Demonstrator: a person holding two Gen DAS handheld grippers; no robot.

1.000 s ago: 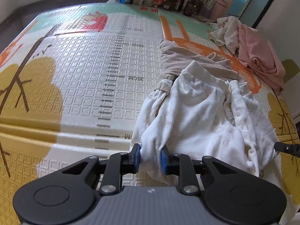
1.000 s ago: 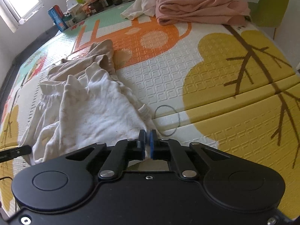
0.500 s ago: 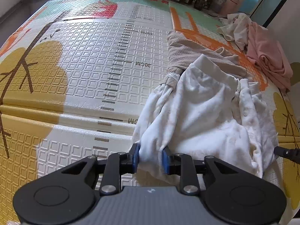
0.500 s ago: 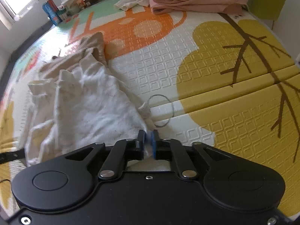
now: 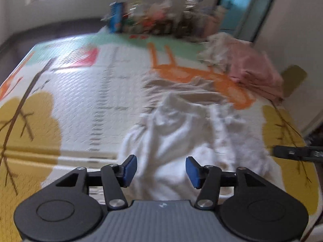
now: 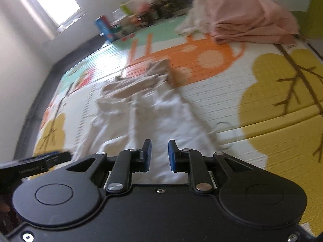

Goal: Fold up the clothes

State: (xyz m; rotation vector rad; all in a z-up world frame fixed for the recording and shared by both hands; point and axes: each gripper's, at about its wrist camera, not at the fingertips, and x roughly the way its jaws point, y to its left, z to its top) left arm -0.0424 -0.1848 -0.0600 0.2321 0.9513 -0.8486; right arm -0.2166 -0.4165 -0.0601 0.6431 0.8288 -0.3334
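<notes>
Left gripper (image 5: pixel 160 168) and right gripper (image 6: pixel 159 154) both stood spread, empty, above the crumpled white terry garment (image 5: pixel 181 141) on embossed foam mat (image 5: pixel 70 100).

A patterned play mat (image 5: pixel 80 92) carries everything. A white garment (image 5: pixel 181 141) lies crumpled on it (beige cloth (image 5: pixel 181 86) just behind). Pink clothes (image 6: pixel 248 18) sit farther back.
</notes>
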